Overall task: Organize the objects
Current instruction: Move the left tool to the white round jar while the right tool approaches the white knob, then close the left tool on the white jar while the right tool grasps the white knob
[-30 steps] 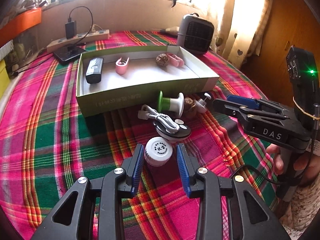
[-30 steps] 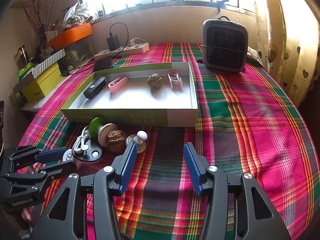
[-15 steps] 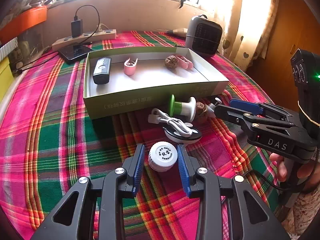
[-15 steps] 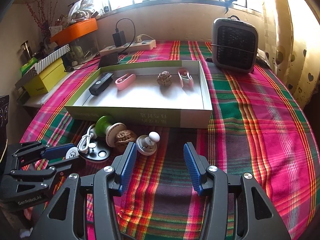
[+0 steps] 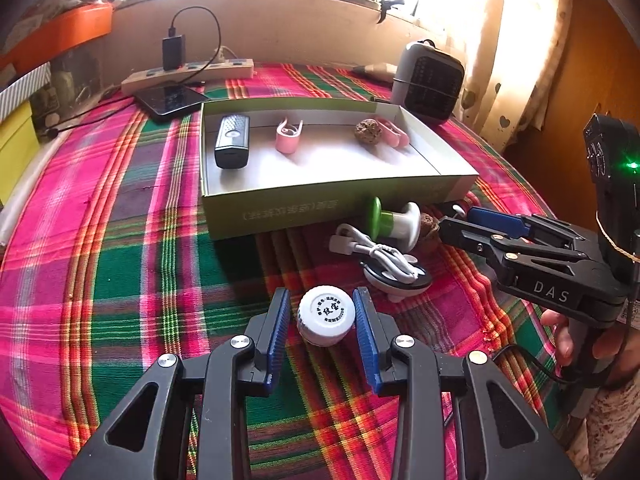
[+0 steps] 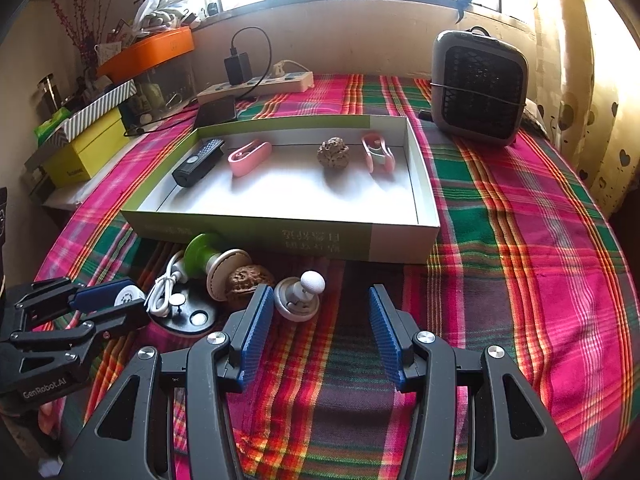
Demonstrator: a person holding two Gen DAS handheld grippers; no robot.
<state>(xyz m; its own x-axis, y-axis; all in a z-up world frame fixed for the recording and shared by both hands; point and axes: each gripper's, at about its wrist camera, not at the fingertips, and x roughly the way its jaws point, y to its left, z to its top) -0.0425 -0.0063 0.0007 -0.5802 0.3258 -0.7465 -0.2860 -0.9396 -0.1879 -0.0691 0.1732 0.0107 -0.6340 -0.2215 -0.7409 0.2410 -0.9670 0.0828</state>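
Observation:
My left gripper [image 5: 320, 300] is shut on a small white capped jar [image 5: 326, 316] just above the plaid cloth; in the right wrist view the jar [image 6: 128, 298] sits between that gripper's fingers [image 6: 100, 292]. My right gripper [image 6: 320, 308] stands open with nothing gripped, and a white knob [image 6: 298, 300] lies by its left fingertip. In the left wrist view the right gripper [image 5: 456, 222] points at the pile. A green-and-white spool [image 6: 212, 260], a walnut [image 6: 246, 280] and a black disc [image 6: 188, 320] with a white cable lie before the green box [image 6: 280, 236].
The box holds a black remote [image 6: 198, 162], two pink clips [image 6: 248, 156] and another walnut [image 6: 332, 152]. A grey heater [image 6: 478, 88] stands at the back right, a power strip [image 6: 256, 84] and a phone [image 5: 170, 100] at the back. Yellow and orange boxes are stacked at the left.
In the left wrist view the box and the pile have drifted to the right, while the jar kept its place between the fingers. The right gripper's view shifted only slightly.

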